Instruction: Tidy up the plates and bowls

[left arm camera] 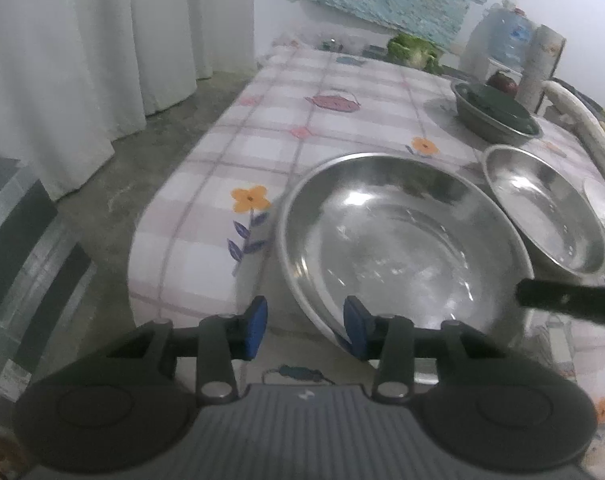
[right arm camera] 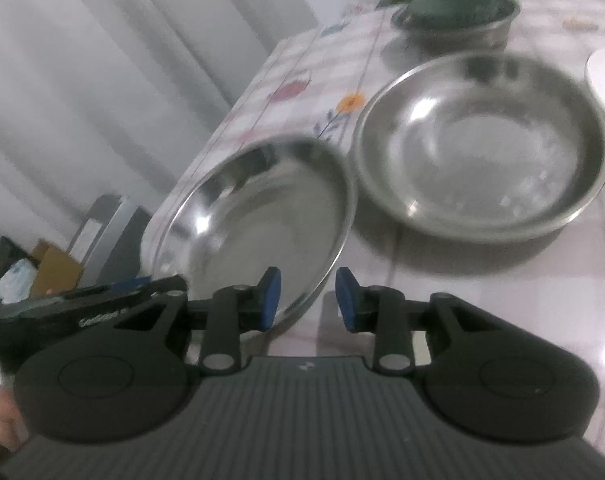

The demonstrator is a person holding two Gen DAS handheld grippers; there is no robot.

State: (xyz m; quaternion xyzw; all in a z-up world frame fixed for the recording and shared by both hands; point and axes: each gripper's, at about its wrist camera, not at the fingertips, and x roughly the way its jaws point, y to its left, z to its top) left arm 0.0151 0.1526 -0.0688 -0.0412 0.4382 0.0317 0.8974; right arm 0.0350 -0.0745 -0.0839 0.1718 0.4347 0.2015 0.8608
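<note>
step: big steel plate (left arm camera: 402,240) just let go | left gripper (left arm camera: 304,326) and right gripper (right arm camera: 307,300) spread, holding nothing | next: pick the second steel plate (right arm camera: 482,148)

Free room: bare checked tablecloth (left arm camera: 302,128) fills the upper centre of the left wrist view, and the concrete floor (left arm camera: 114,184) at left is unobstructed up to the curtain (left arm camera: 82,60).

Obstacles: the large steel plate (left arm camera: 398,240) occupies the centre right, with a steel bowl (left arm camera: 542,216) just beside it at right. A covered dish (left arm camera: 494,112) stands at upper right. In the right wrist view a narrow strip of cloth separates plate (right arm camera: 262,216) and bowl (right arm camera: 482,148).
</note>
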